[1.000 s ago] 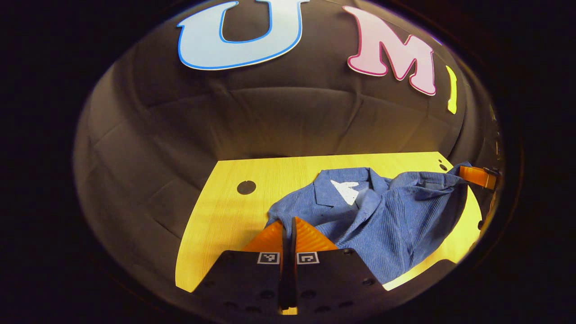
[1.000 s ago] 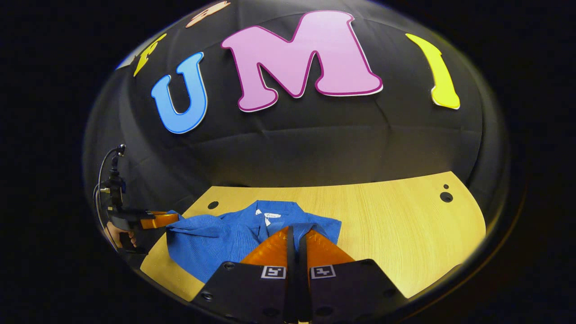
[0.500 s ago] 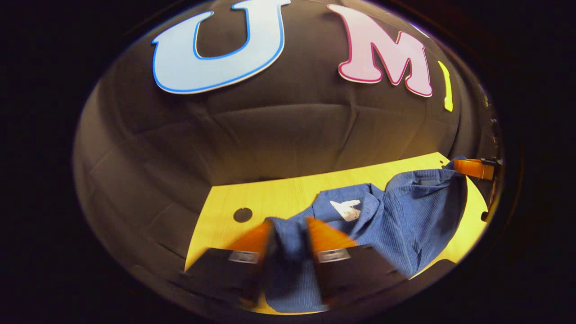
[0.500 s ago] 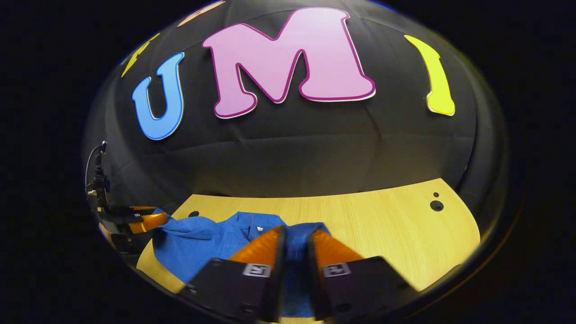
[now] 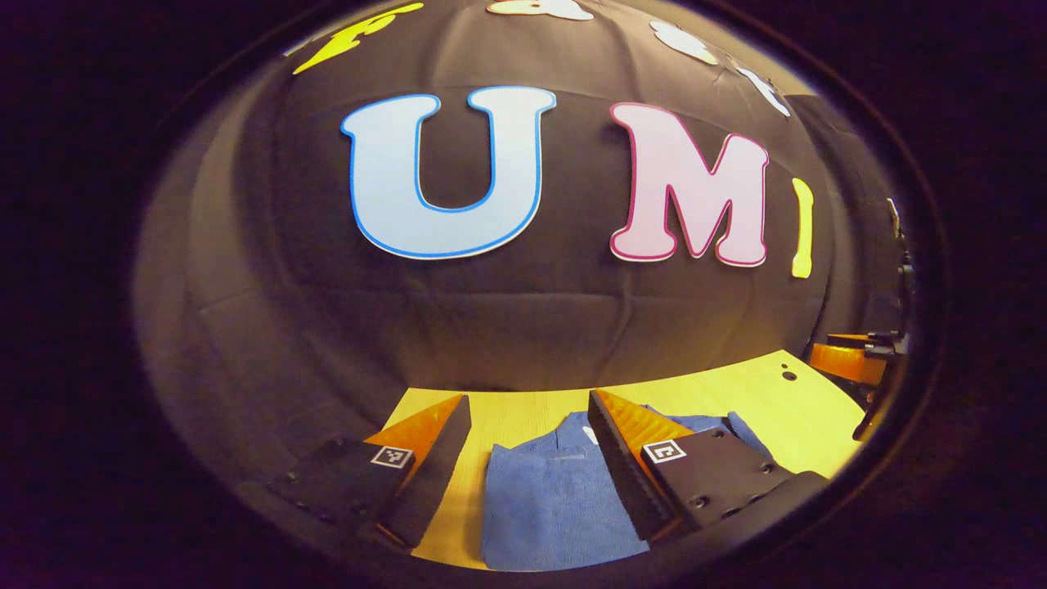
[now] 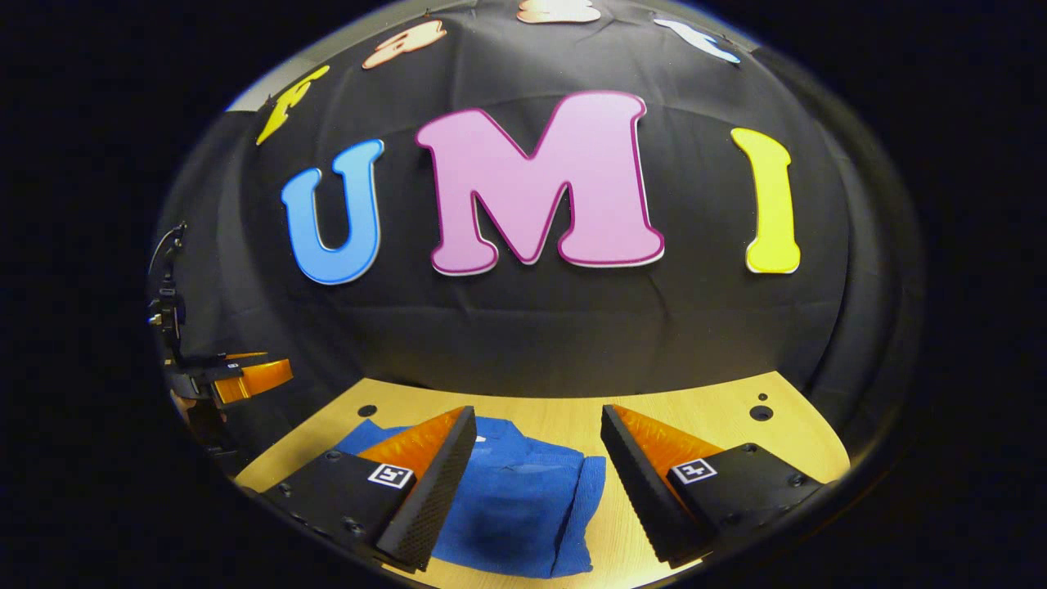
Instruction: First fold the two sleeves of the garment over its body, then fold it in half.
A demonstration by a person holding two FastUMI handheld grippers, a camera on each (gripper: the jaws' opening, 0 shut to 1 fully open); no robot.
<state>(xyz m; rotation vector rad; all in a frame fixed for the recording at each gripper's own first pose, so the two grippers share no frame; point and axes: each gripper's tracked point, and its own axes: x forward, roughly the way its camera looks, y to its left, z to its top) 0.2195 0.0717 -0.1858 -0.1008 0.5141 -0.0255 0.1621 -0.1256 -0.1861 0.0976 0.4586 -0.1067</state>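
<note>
The left gripper point(image 5: 527, 417) has its two fingers spread wide apart, nothing between them, raised above the near part of the wooden table point(image 5: 532, 409). Seen through the gap, the blue garment point(image 5: 548, 507) lies flat on the table as a compact folded bundle with a fine ribbed weave. Its collar end points toward the black cloth wall point(image 5: 523, 327), and a straight fold edge runs down its left side. The gripper's right finger covers part of the collar and the garment's right side, and the near hem is cut off at the bottom of the view.

The right gripper point(image 6: 536, 417) is likewise spread wide and grips nothing, hanging above the same table point(image 6: 695, 409). In the right gripper view the garment point(image 6: 515, 507) shows layered edges along its right side and a small pale tag near the collar; that gripper's left finger hides the garment's left part.

Round holes point(image 6: 761, 413) sit in the table near the wall, well away from the garment. Each gripper also shows small and cut off at the edge of the other's view, off to the garment's side; how its fingers stand there is hard to make out.
</note>
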